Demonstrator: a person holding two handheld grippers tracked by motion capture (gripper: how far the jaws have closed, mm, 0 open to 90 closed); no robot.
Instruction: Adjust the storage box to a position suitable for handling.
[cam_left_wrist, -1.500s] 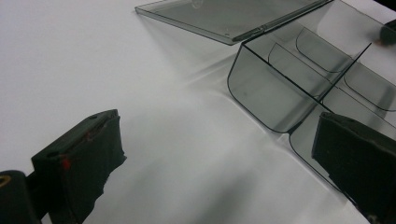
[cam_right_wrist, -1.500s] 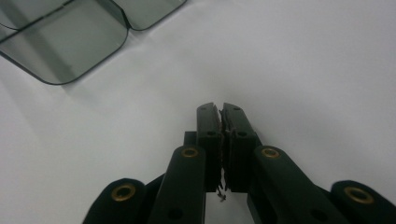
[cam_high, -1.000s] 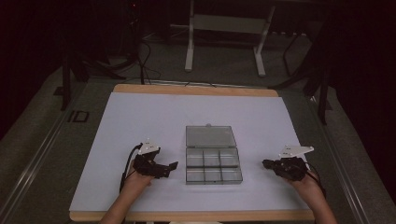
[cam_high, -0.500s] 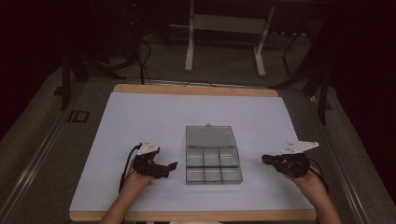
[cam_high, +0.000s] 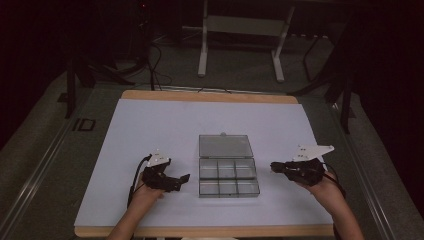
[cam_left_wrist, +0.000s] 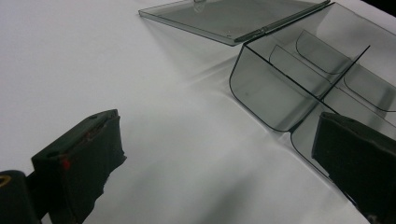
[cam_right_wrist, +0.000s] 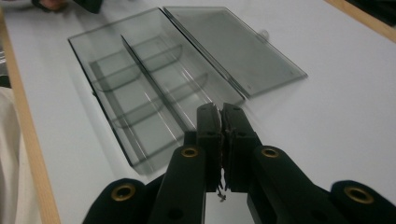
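Box (cam_high: 228, 178) of clear smoky plastic, rectangular, six compartments, flat lid (cam_high: 223, 145) open, mid-table (cam_high: 150, 120) on smooth white. Left gripper (cam_high: 181, 179) gapes wide beside it, empty; right gripper (cam_high: 274, 166) pinched together, empty.

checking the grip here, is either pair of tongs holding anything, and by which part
Nothing is held. The left tongs stand open beside the clear box; the right tongs are shut on nothing.

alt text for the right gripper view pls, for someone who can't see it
The right hand-held gripper points with its two black jaws pressed shut, nothing between them, at a clear plastic compartment box lying open on a white table. The box's flat lid lies folded back beside the empty compartments.
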